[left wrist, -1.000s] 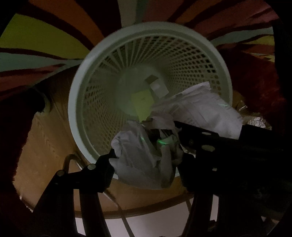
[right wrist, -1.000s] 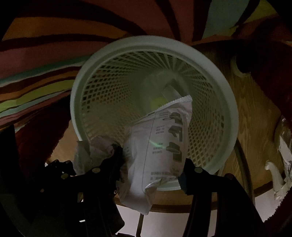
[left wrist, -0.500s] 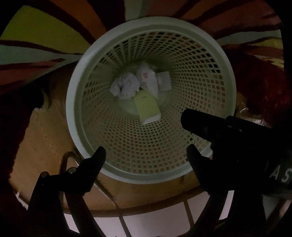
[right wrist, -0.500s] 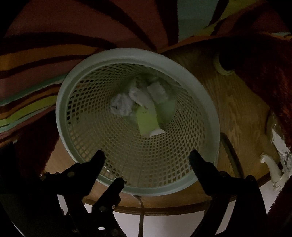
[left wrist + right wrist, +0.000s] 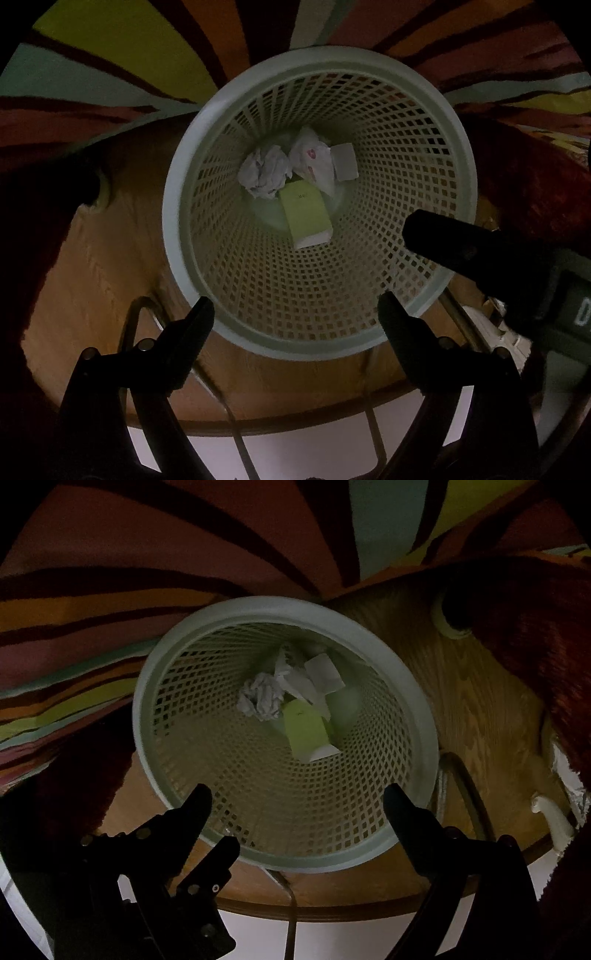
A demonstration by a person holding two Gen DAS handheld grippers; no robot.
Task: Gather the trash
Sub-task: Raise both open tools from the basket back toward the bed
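A pale green lattice waste basket [image 5: 173, 221] stands below both grippers. At its bottom lie a crumpled white paper ball [image 5: 264, 175], a crumpled printed sheet [image 5: 312, 162], a white card [image 5: 345, 162] and a yellow-green box [image 5: 304, 214]. My left gripper [image 5: 295, 304] hangs open above the near rim, with nothing between its jaws. A finger of the other gripper [image 5: 443, 236] juts in from the right. In the right wrist view the basket [image 5: 147, 738] holds the same paper ball [image 5: 260, 698] and box [image 5: 304, 731]. My right gripper [image 5: 297, 794] is open and empty.
The basket stands on a round wooden surface [image 5: 480, 709], beside a striped rug [image 5: 110, 620]. Dark red shaggy fabric [image 5: 535, 646] lies to the right, over a pale ring [image 5: 450, 627]. A white plastic piece [image 5: 550, 819] and foil [image 5: 580, 801] sit at the far right. Metal tubes [image 5: 465, 782] run under the wood.
A second ago each gripper was shut on crumpled paper over the basket. Both have opened wide, and the papers now lie at the basket's bottom.
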